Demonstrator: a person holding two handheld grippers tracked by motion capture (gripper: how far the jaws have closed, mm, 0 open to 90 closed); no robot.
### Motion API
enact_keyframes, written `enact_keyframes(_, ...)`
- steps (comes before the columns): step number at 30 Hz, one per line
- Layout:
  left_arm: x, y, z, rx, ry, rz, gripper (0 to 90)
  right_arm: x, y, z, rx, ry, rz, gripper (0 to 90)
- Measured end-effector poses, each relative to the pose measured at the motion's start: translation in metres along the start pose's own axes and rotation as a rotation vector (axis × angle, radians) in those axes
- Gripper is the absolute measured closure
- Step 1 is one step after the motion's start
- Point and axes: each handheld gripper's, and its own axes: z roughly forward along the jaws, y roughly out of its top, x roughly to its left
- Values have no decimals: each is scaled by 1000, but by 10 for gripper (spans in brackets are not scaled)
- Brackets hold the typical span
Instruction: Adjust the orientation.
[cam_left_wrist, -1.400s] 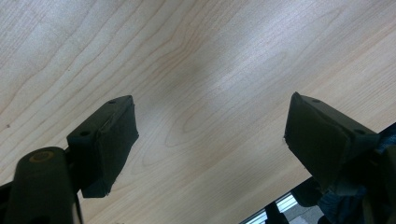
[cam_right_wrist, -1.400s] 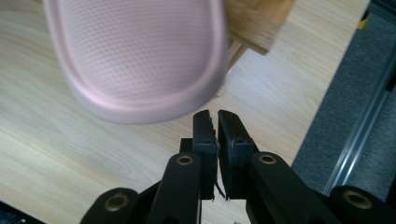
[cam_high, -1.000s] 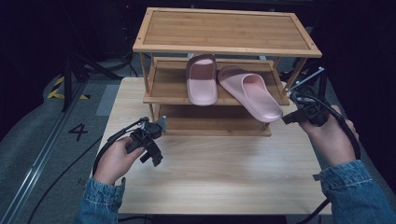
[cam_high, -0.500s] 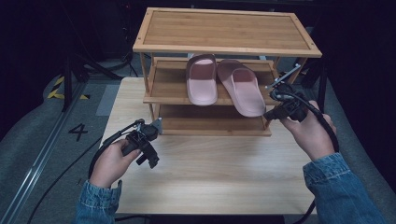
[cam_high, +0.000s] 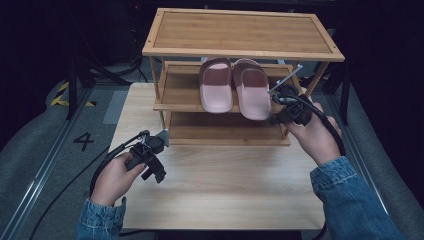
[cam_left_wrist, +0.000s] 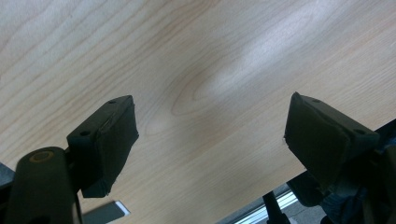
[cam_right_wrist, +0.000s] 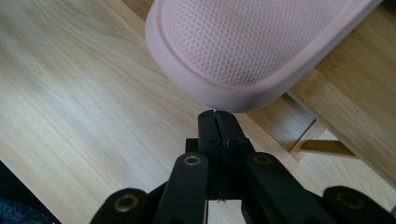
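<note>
I read the right gripper (cam_high: 281, 106) at about 3 o'clock of the rack, in my right hand (cam_high: 314, 137). In the right gripper view its jaws (cam_right_wrist: 217, 122) lie pressed flat together with no gap, and their tips meet the heel rim of the right slipper (cam_right_wrist: 252, 46). I cannot tell whether a thin edge of the sole is pinched between them or whether the tips only touch it.

The right slipper (cam_high: 253, 89) rests on the middle shelf (cam_high: 177, 92) of the wooden rack (cam_high: 240, 32), its heel sticking out past the shelf's front edge. The left slipper (cam_high: 216, 85) lies just beside it at 9 o'clock, side by side, toes to 12 o'clock under the top shelf.

The left gripper (cam_high: 150, 159) is at 7 o'clock of the rack, low over the table (cam_high: 225, 185), held in my left hand (cam_high: 114, 177). In the left gripper view its jaws (cam_left_wrist: 210, 140) stand wide apart with only bare tabletop between them. It is well apart from both slippers.
</note>
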Motion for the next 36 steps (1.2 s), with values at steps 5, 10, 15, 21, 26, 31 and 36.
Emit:
enact_keyframes(5, 3, -8, 1, 0, 2, -17, 176, 2, 9, 5, -8, 15, -12, 894)
enact_keyframes(10, 2, -15, 3, 6, 6, -11, 176, 3, 15, 8, -8, 18, -24, 894)
enact_keyframes(15, 2, -20, 4, 8, 6, -9, 176, 4, 22, 11, -2, 25, -33, 894)
enact_keyframes(21, 1, -24, 6, 15, 1, -18, 177, 3, 24, 12, 1, 34, -31, 894)
enact_keyframes(26, 1, -24, 4, 8, 0, -12, 176, 6, 23, 11, -6, 27, -37, 819)
enact_keyframes(31, 2, -23, 3, 5, 10, -5, 176, 10, 17, 1, -25, 29, -51, 715)
enact_keyframes(36, 1, -24, 4, 7, 0, -7, 176, 9, 6, -12, -40, 34, -49, 669)
